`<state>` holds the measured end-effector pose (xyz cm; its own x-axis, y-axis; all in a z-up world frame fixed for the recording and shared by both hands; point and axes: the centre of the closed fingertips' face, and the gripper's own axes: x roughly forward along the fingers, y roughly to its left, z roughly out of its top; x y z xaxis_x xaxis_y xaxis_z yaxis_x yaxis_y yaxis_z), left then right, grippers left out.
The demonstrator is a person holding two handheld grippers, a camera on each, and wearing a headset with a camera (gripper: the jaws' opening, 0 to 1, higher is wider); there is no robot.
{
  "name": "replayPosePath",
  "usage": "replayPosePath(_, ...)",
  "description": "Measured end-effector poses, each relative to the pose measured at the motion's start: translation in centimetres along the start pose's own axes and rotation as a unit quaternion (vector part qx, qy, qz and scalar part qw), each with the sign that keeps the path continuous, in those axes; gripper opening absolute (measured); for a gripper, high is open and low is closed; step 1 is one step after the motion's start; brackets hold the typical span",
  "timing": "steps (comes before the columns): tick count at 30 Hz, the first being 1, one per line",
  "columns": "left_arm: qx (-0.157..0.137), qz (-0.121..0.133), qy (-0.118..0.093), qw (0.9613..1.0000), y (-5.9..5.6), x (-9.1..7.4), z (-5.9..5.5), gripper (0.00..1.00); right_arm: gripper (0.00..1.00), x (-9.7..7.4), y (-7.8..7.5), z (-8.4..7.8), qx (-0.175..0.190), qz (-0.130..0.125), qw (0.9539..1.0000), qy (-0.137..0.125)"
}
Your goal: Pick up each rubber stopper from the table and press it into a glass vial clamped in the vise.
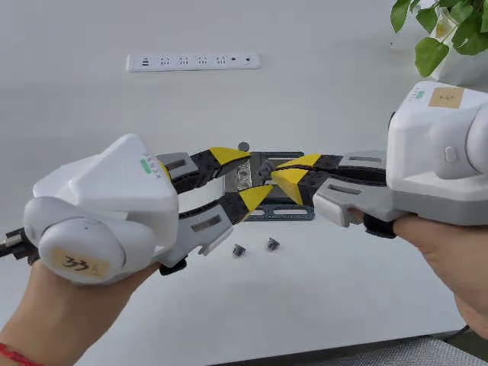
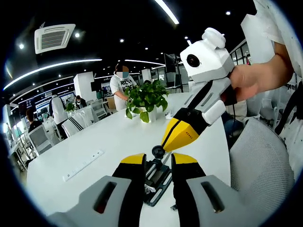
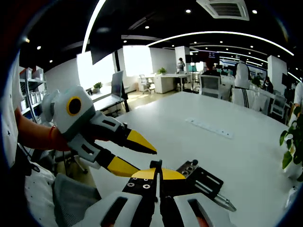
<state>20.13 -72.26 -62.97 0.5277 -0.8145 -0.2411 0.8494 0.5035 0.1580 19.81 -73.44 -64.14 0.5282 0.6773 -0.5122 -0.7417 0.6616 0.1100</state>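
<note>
Lower centre of head view: two stoppers (image 1: 238, 250) loose on table (image 1: 343, 290), just below vise (image 1: 263, 213) holding vial (image 1: 244, 179). Left gripper (image 1: 258, 172) open, tips flanking vial in frame. Right gripper (image 1: 276, 172) closed, load unclear. Risk: crowded tips collide and tilt the vial.

The yellow-tipped left gripper (image 1: 258, 172) and right gripper (image 1: 276, 174) crowd the space above the small black metal vise (image 1: 290, 214). In front of it, past two grey rubber stoppers (image 1: 239, 250) (image 1: 272, 244), white tabletop (image 1: 305, 305) lies open.
</note>
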Motion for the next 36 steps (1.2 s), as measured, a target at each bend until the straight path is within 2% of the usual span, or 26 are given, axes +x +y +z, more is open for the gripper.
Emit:
replayPosePath(20,0.005,-0.007,-0.002,1.0,-0.21,0.02,0.13,0.06,0.0,0.01,0.41,0.08,0.006,0.005,1.0,0.0)
replayPosePath(30,0.007,-0.01,-0.002,0.9999,-0.26,0.1,0.24,0.05,0.0,-0.1,0.32,0.03,0.008,0.005,1.0,-0.001)
replayPosePath(36,-0.004,-0.016,-0.005,0.9999,-0.16,0.07,0.27,0.05,0.0,-0.12,0.37,0.1,0.005,0.009,0.9999,-0.003)
